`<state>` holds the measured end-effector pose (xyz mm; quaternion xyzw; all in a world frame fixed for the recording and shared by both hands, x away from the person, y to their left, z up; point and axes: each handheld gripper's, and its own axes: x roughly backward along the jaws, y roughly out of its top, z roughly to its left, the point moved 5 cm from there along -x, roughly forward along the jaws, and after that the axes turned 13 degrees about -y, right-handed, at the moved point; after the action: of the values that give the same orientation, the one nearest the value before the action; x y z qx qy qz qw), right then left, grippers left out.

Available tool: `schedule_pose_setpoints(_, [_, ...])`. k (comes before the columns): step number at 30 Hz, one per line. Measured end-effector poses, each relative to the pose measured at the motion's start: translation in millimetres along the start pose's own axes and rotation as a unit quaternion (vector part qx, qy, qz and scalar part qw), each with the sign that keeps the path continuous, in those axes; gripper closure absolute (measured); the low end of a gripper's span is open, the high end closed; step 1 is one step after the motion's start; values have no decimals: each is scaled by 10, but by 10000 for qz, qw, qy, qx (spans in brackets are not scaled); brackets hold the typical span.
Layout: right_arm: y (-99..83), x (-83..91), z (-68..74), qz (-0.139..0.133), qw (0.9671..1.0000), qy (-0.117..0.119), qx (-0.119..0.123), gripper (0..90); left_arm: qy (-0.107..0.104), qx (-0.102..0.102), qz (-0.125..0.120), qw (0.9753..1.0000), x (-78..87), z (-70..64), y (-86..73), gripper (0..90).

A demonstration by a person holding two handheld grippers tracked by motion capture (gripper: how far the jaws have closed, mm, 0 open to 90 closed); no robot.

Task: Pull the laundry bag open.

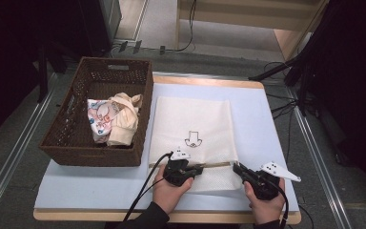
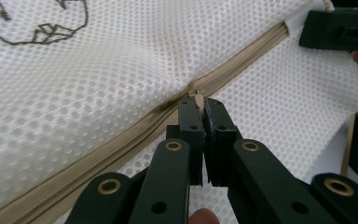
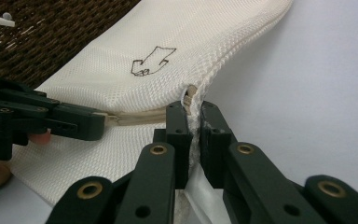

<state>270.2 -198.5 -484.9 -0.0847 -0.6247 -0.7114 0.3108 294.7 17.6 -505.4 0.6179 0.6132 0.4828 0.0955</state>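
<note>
pinching white mesh bag (image 1: 190, 119): left gripper (image 2: 200, 103) on zipper pull (image 2: 196, 94); right gripper (image 3: 194, 112) on edge.

I see a white mesh bag (image 1: 190, 121) with a fine honeycomb weave, a beige zip (image 2: 135, 128) across it and a small dark brown outline drawing (image 1: 192, 140) stitched on. The table (image 1: 262, 119) top is pale blue with a light wood edge. My grippers, left (image 1: 201, 168) and right (image 1: 236, 167), are black with brass-coloured rivets and white top plates. The basket (image 1: 76, 143) at the left edge is dark brown wicker; the cloths (image 1: 112, 119) in it are cream, one printed in pink and blue.
</note>
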Motion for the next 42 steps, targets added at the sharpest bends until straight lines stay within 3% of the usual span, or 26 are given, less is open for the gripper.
schedule_pose_setpoints(8, [-2, -9, 10, 16, 10000, 5, 28, 845, 177, -201, 86, 9996, 62, -7, -19, 871])
schedule_pose_setpoints(12, [0, -8, 12, 17, 10000, 3, 62, 845, 266, -173, 103, 9994, 86, 8, -21, 872])
schedule_pose_setpoints(14, [5, -3, -3, 16, 10000, -10, 16, 845, 197, -90, 80, 9997, 112, 24, -24, 872])
schedule_pose_setpoints(17, [7, 0, -20, 24, 10000, -11, -18, 846, 310, -202, 107, 9993, 148, 19, -26, 872])
schedule_pose_setpoints(22, [10, 0, -28, 24, 10000, -14, -9, 845, 335, -159, 134, 9992, 219, 60, -45, 871])
schedule_pose_setpoints(27, [7, -5, -29, 11, 10000, -43, 32, 845, 543, -245, 139, 9981, 303, 99, -90, 871])
schedule_pose_setpoints(35, [4, -17, 2, 34, 9999, 36, 92, 846, 526, -279, 119, 9982, 430, 99, -129, 871])
schedule_pose_setpoints(39, [1, -18, 23, 53, 9999, 42, 120, 846, 398, -121, 56, 9991, 467, 114, -140, 872])
schedule_pose_setpoints(42, [6, -15, 24, 65, 9999, 60, 94, 846, 399, -140, 24, 9991, 489, 97, -132, 872])
